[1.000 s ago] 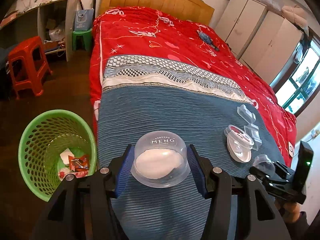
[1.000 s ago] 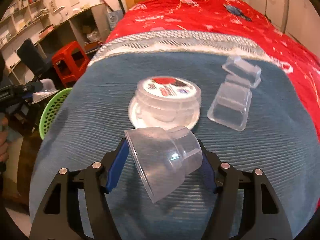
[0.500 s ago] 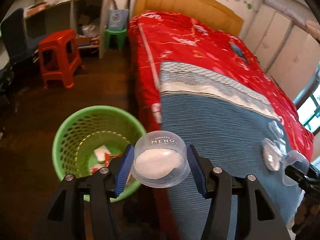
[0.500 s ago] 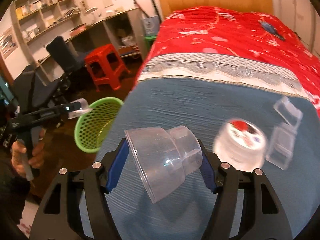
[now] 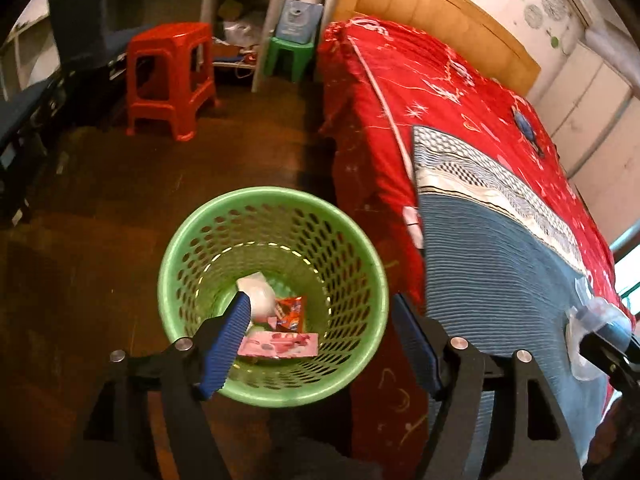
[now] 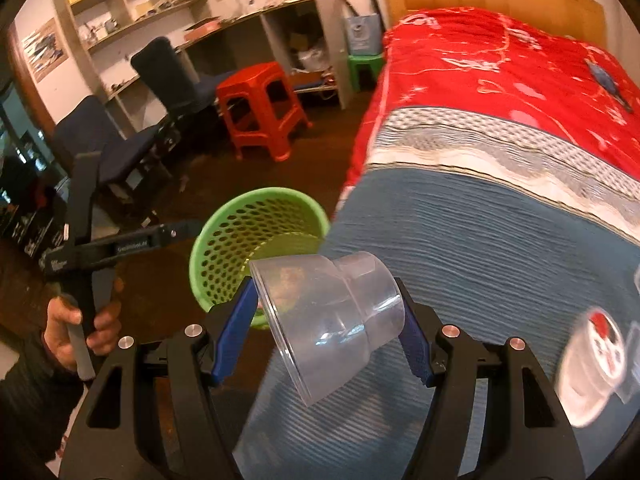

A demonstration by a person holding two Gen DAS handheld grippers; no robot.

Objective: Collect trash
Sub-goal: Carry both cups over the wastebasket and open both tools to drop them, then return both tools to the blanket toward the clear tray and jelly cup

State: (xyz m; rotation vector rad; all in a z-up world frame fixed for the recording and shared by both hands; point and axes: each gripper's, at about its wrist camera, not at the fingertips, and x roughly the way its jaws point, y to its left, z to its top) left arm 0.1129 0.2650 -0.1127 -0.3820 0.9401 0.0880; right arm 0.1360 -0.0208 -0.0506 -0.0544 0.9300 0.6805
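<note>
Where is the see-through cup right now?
The clear cup is tipped on its side between the right gripper's blue pads, above the blue blanket, just right of the green basket.

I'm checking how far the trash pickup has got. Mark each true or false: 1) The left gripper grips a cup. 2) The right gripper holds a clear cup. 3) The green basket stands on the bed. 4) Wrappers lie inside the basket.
1) False: the left gripper has just been opening; nothing sits between its fingers.
2) True: the right gripper is shut on the clear cup.
3) False: the green basket stands on the floor beside the bed.
4) True: wrappers lie in its bottom.
</note>
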